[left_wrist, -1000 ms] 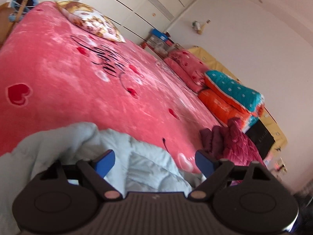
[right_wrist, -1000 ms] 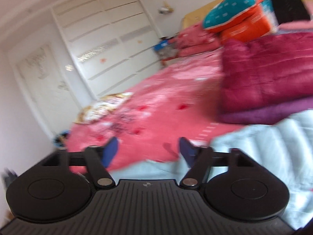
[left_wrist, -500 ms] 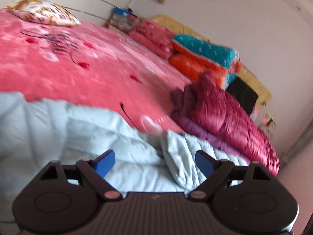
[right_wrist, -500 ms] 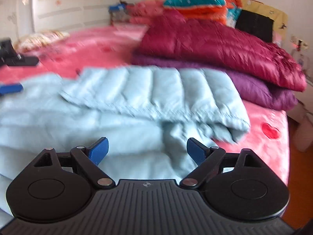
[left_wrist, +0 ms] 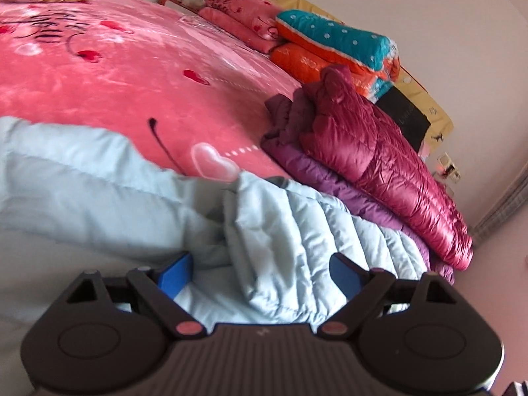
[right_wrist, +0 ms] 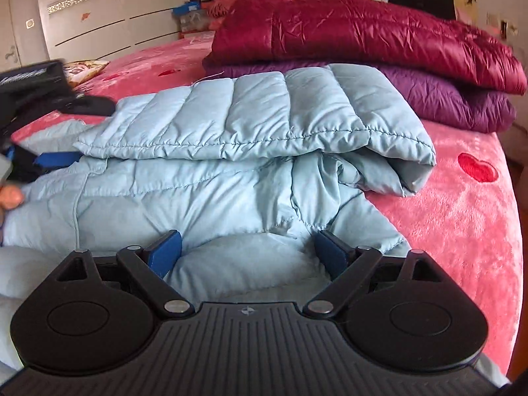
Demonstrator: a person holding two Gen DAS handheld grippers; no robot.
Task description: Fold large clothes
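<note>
While both grippers hang low over the bed, nothing is pinched yet. Bottom centre of the right wrist view, the right gripper (right_wrist: 247,253) has its blue pads spread wide, a puffy bulge of the light blue jacket (right_wrist: 211,194) between them, untouched as far as I can tell; lined up, I'd say, to take that near hem. Bottom of the left wrist view, the left gripper (left_wrist: 260,272) is just as wide, straddling a folded ridge of the jacket, gripping nothing. Mid-frame, a sleeve (right_wrist: 264,115) lies folded across the body. Further up, the red jacket (right_wrist: 363,29) sits stacked on the purple jacket (right_wrist: 455,95), probably finished pieces set aside on the pink blanket (right_wrist: 462,214).
</note>
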